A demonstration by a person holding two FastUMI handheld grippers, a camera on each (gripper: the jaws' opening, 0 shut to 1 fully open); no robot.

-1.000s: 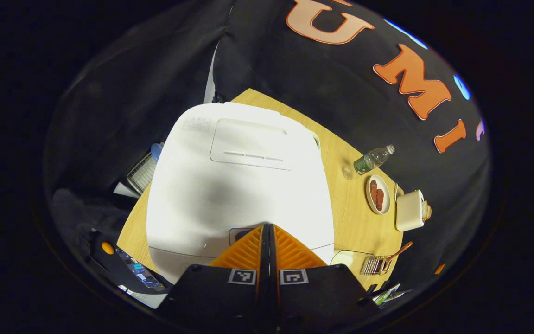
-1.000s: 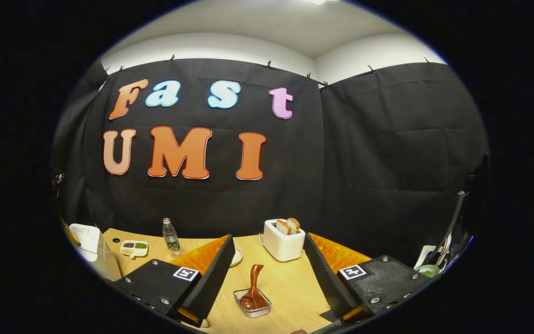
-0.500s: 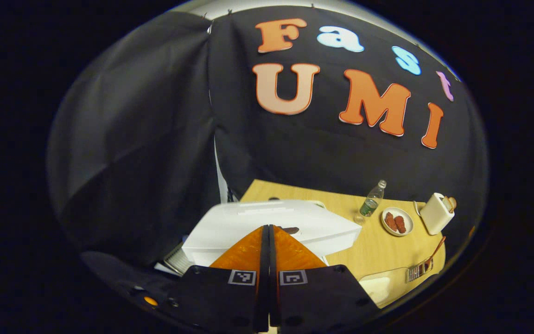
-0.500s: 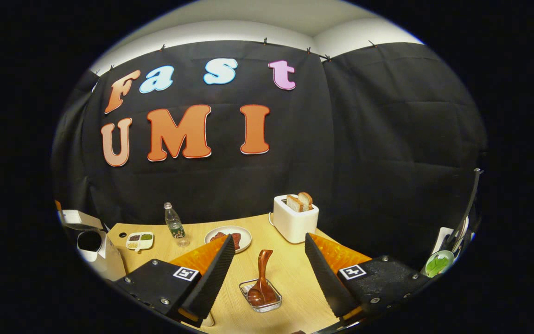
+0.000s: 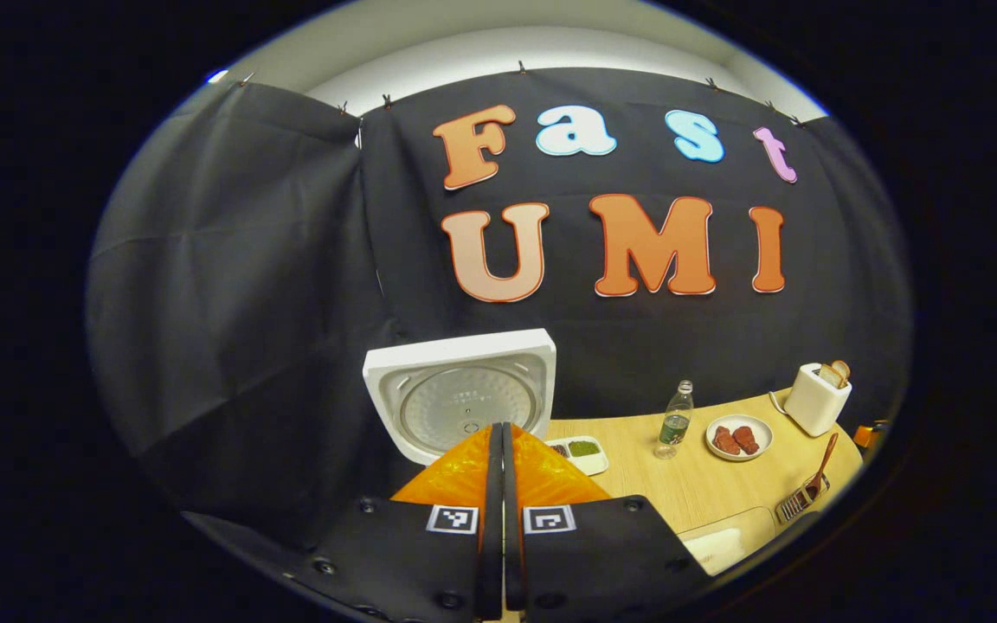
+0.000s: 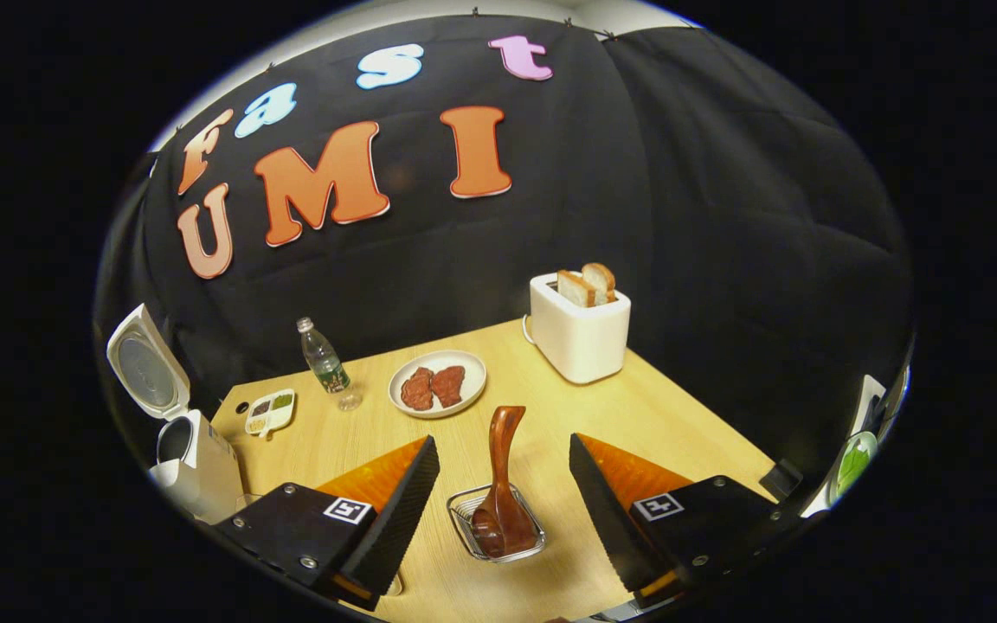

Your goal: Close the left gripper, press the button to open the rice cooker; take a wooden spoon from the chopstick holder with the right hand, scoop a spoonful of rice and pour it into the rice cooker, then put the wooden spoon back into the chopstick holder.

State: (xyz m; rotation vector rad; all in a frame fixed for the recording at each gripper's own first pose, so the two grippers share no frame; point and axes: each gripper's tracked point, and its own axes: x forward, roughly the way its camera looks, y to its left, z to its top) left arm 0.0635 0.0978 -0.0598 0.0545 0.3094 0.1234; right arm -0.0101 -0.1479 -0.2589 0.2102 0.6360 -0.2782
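The white rice cooker (image 6: 197, 460) stands at the table's left end with its lid (image 5: 461, 401) swung up and the pot (image 6: 172, 439) uncovered. My left gripper (image 5: 499, 427) is shut with nothing in it, raised in front of the lid and touching nothing. A brown wooden spoon (image 6: 503, 484) stands bowl-down in a wire chopstick holder (image 6: 466, 534), handle leaning up. My right gripper (image 6: 502, 439) is open, one finger on each side of the spoon and apart from it. The spoon (image 5: 820, 460) and the holder (image 5: 796, 502) sit far right in the left gripper view.
On the wooden table (image 6: 637, 415) stand a white toaster (image 6: 581, 324) with bread, a plate of meat (image 6: 436, 384), a water bottle (image 6: 322, 359) and a small divided dish (image 6: 269, 412). A clear container (image 5: 715, 543) with something white lies near the table's front edge.
The left gripper, shut, has lifted off the cooker's top and the lid has swung open. The right gripper has tipped down and come closer to the spoon.
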